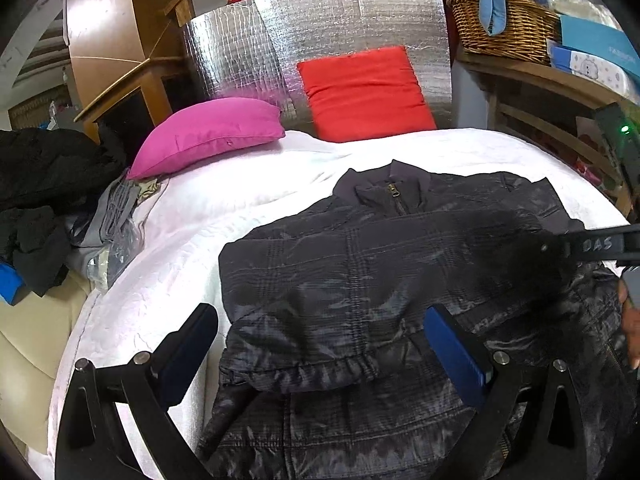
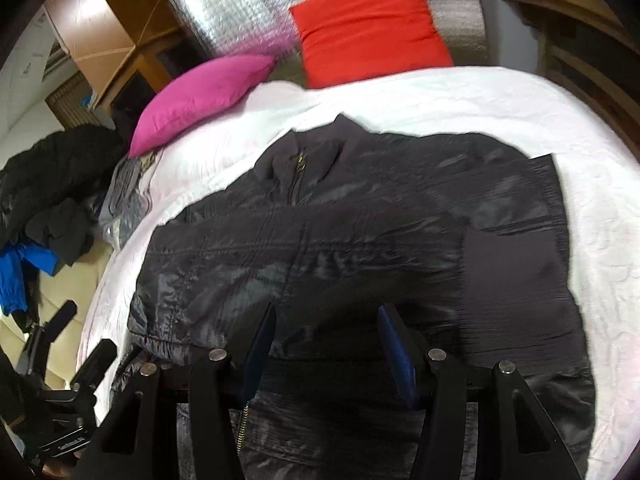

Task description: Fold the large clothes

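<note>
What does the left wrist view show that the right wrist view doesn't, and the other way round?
Only the left wrist view shows the wicker basket with blue cloth on the shelf, and the right gripper reaching in from the right edge. Only the right wrist view shows the jacket's right side fully, and the left gripper seen from outside. Both show the dark jacket, pink pillow, red pillow and white bedspread.

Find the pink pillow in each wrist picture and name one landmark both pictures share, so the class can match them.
Left wrist view: the pink pillow lies left of centre in the upper half, on the white bedcover, up and left of the dark jacket.
Right wrist view: the pink pillow sits upper left, on the bedcover's far left edge.
Shared landmark: the red cushion leaning against the silver panel, to the pillow's right.
</note>
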